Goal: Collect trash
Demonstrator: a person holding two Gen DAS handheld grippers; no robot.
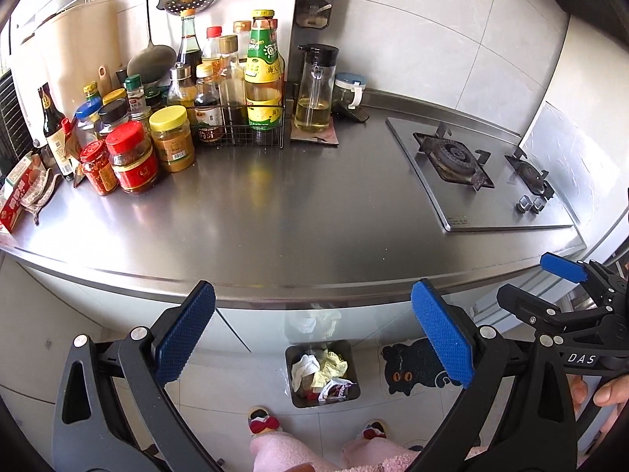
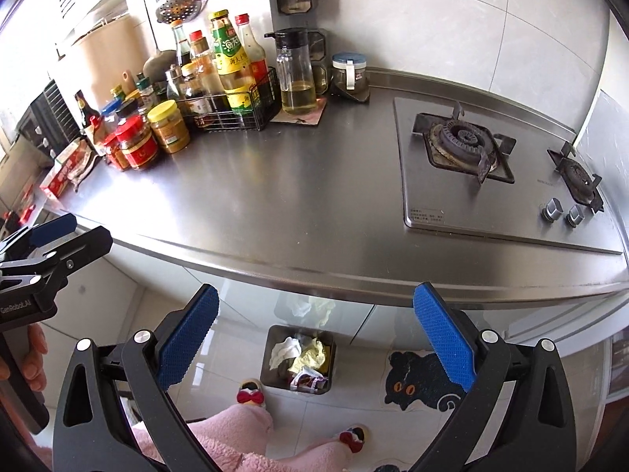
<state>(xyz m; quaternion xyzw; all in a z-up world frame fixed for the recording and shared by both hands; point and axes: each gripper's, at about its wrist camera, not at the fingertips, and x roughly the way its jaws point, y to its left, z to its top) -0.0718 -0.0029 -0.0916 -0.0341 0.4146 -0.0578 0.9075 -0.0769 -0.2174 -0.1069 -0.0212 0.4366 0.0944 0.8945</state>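
Observation:
A small dark trash bin (image 1: 352, 393) stands on the floor below the counter edge, holding crumpled white and yellow paper (image 1: 332, 365) and a wrapper (image 1: 338, 387). It also shows in the right wrist view (image 2: 271, 354). My left gripper (image 1: 314, 334) is open and empty, held above the bin in front of the counter. My right gripper (image 2: 316, 336) is open and empty too, beside the left one. In the left wrist view the right gripper's fingers (image 1: 562, 267) show at the right edge.
A steel counter (image 1: 295, 212) carries sauce bottles and jars (image 1: 165, 129) at the back left, an oil dispenser (image 1: 314, 94) and a gas hob (image 1: 479, 169) at the right. A cat-shaped mat (image 1: 416, 365) lies on the floor. Slippered feet (image 1: 263, 424) stand before the bin.

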